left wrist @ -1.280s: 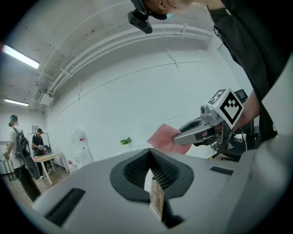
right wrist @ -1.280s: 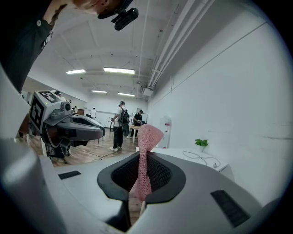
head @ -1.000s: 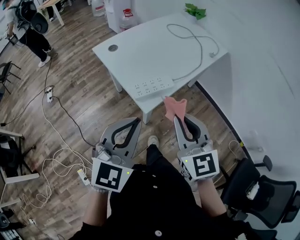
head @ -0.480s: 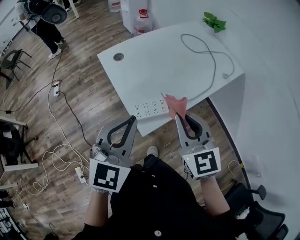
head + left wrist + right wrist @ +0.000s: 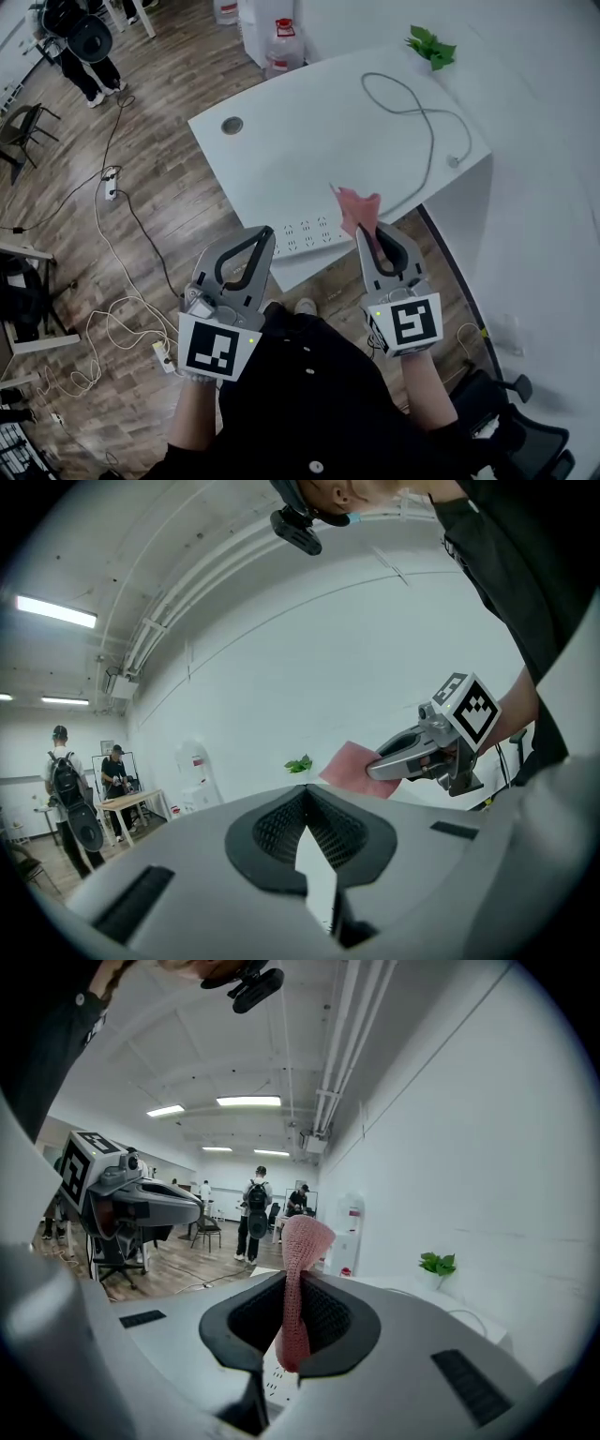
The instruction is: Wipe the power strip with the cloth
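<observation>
Two pairs of tongs, one in each of my hands, point ahead at the white table. My left tongs are pressed together at the tips, with nothing between them. My right tongs are clamped on the pink cloth. A fold of it is pinched between the ribbed pads, one end hangs down inside the tongs, and the rest stands up past the tips, crumpled and curling over.

The strip lies flat on the table along its near edge, sockets up. In my head view it sits between the tips of the two pairs of tongs, with the cloth over its right end. I cannot tell whether the cloth touches it, nor how high above the table I hold either pair. The cord leaves the strip's right end and runs away across the table in loose loops, ending in a plug near the right edge.

A small green plant stands at the far corner of the table, by the wall. A round cable hole is set in the left corner. Beyond the table a water jug with a red cap stands on the wooden floor. Cables trail over the floor on my left, and a person stands well off in that direction.
</observation>
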Demonstrator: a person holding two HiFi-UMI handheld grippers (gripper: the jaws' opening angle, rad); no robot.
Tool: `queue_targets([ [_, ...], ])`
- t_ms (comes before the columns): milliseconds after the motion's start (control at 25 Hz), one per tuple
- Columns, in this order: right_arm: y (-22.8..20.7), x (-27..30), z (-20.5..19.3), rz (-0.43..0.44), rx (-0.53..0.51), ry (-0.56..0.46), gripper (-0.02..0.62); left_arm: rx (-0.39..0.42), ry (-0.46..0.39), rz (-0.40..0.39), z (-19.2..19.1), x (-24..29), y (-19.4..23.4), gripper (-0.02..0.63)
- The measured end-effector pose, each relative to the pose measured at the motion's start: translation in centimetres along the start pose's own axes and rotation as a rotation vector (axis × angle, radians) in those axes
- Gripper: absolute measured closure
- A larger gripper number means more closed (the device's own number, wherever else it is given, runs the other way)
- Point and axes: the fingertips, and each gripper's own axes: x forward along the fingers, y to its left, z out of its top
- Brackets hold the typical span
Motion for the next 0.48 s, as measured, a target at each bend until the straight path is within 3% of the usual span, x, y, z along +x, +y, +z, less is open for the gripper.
queue_targets([
  [480, -3.3, 1.5, -2.2, -0.140, 0.034, 0.094, 0.538, -0.004, -0.021, -0.115, -1.1, 3.3, 1.6, 0.595],
])
